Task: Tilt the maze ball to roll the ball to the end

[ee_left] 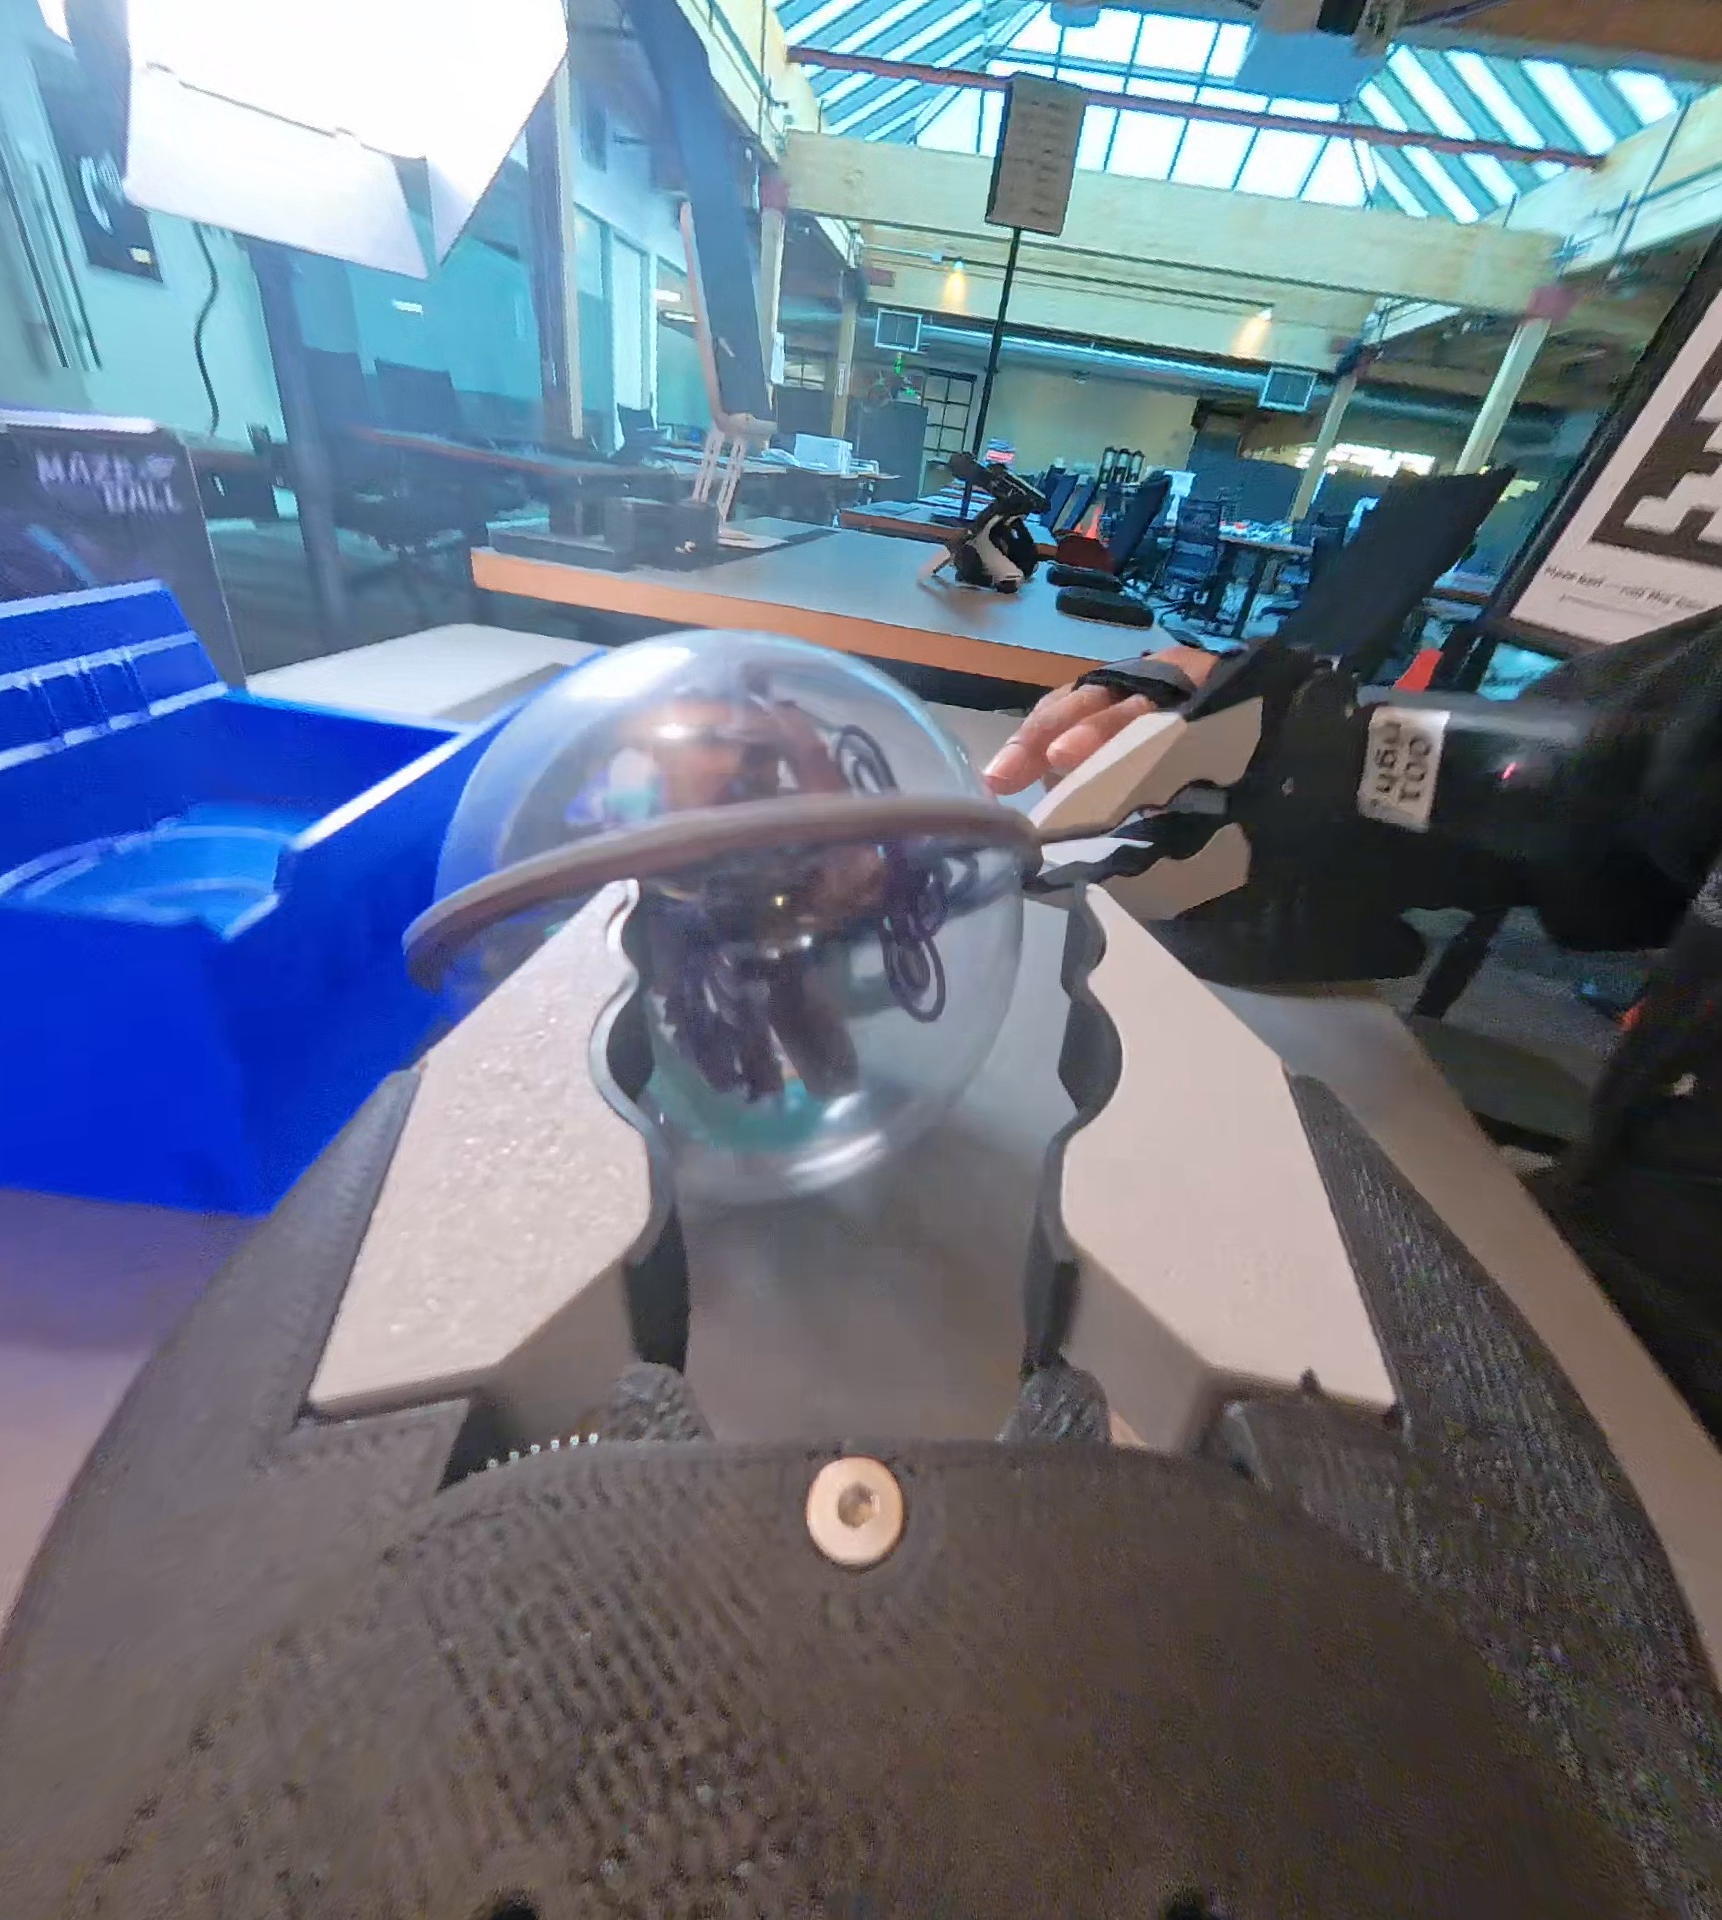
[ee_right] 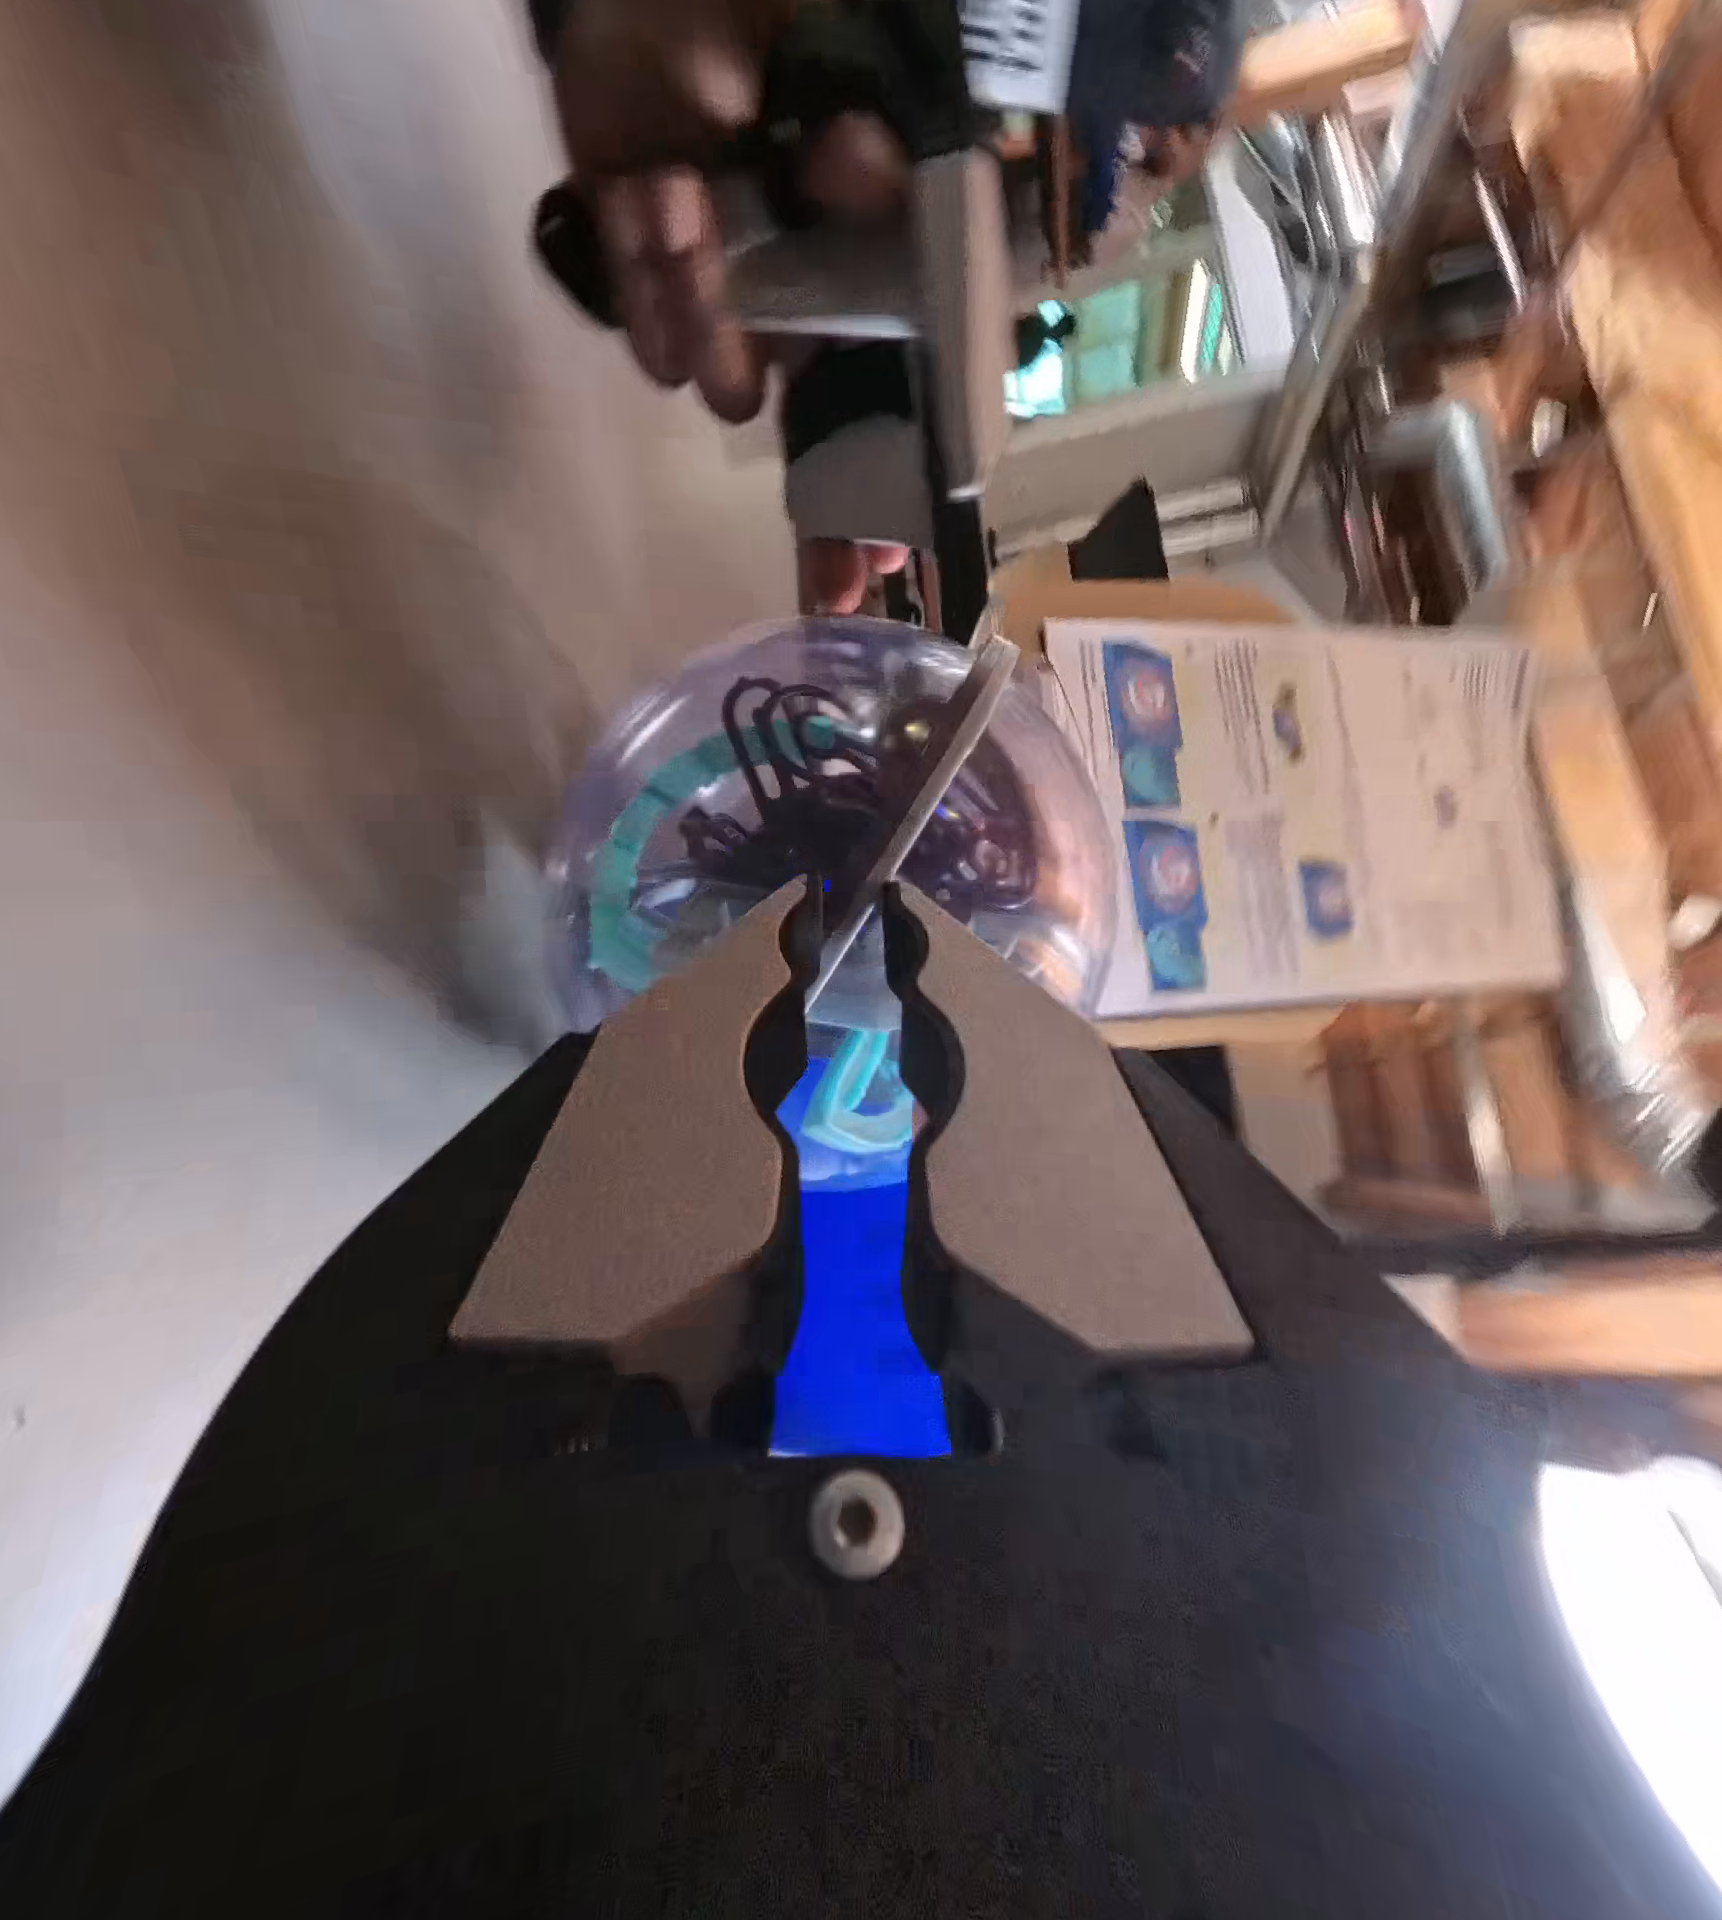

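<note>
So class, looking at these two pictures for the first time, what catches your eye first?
The clear maze ball, with its dark tangled tracks, sits mid-frame, its grey rim pinched by the right gripper. The left gripper flanks the ball. A bright blue bin stands to its left.

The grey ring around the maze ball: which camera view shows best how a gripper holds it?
The right wrist view: the right gripper is shut on the grey ring, seen edge-on between its fingertips. The left wrist view shows the ring's long arc, with that grip small at its end.
</note>
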Tool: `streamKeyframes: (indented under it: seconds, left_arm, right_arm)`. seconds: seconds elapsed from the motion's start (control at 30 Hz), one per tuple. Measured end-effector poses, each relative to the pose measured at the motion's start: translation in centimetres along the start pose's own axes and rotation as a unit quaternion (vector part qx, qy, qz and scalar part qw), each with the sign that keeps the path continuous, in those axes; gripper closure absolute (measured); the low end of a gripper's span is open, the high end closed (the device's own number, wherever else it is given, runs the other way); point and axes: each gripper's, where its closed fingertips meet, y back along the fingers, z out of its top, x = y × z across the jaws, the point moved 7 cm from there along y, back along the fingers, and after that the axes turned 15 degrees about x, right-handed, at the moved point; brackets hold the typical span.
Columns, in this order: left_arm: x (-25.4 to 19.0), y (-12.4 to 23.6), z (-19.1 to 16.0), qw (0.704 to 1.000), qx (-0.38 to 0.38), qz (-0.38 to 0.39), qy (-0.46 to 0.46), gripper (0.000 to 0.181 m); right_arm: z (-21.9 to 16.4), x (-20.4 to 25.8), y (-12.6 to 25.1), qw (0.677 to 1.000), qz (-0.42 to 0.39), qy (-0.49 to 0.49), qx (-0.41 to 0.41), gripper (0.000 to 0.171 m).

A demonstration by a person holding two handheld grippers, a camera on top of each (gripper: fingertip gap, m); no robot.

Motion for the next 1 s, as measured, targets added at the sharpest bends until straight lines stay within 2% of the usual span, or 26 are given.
streamKeyframes:
  seconds: [0.1, 0.2, 0.27, 0.43, 0.6, 0.67, 0.73, 0.8, 0.87, 0.97, 1.0]
  left_arm:
    - [0.8, 2.2, -1.3, 0.997, -0.029, 0.015, 0.076, 0.099]
    - [1.9, 3.4, -2.2, 0.981, -0.065, -0.001, 0.181, 0.108]
    - [2.2, 3.3, -2.4, 0.979, -0.054, -0.006, 0.194, 0.114]
    - [2.8, 3.0, -3.1, 0.979, -0.042, 0.017, 0.201, 0.122]
    - [2.6, 2.6, -3.6, 0.976, -0.056, -0.007, 0.211, 0.11]
    - [2.6, 2.5, -3.6, 0.974, -0.06, -0.008, 0.216, 0.106]
    - [2.8, 2.4, -3.7, 0.972, -0.061, -0.008, 0.227, 0.105]
    - [2.9, 2.2, -3.8, 0.968, -0.064, -0.017, 0.244, 0.107]
    - [3.1, 1.8, -3.7, 0.962, -0.068, -0.032, 0.262, 0.115]
    - [3.0, 1.0, -3.5, 0.957, -0.075, -0.057, 0.276, 0.129]
    - [3.0, 0.7, -3.5, 0.956, -0.072, -0.058, 0.279, 0.13]
  right_arm:
    - [0.3, 1.8, 0.6, 0.99, -0.004, 0.136, -0.021, 0.164]
    - [0.5, 2.5, 1.2, 0.986, -0.003, 0.164, -0.034, 0.165]
    - [0.4, 2.7, 1.4, 0.986, -0.007, 0.162, -0.031, 0.165]
    - [-0.2, 3.0, 1.8, 0.993, -0.016, 0.114, -0.008, 0.163]
    - [-0.8, 3.4, 2.3, 0.997, -0.01, 0.077, 0.01, 0.162]
    - [-1.2, 3.3, 2.7, 0.999, 0.021, 0.032, 0.009, 0.145]
    - [-1.6, 2.9, 3.2, 0.994, 0.084, -0.069, 0.001, 0.129]
    - [-2.4, 1.7, 3.4, 0.963, 0.155, -0.22, 0.003, 0.116]
    - [-4.0, 0.4, 2.9, 0.907, 0.212, -0.363, 0.025, 0.107]
    - [-6.2, 0.3, 2.0, 0.817, 0.297, -0.492, 0.048, 0.124]
    - [-6.5, 0.4, 1.8, 0.795, 0.316, -0.516, 0.049, 0.121]
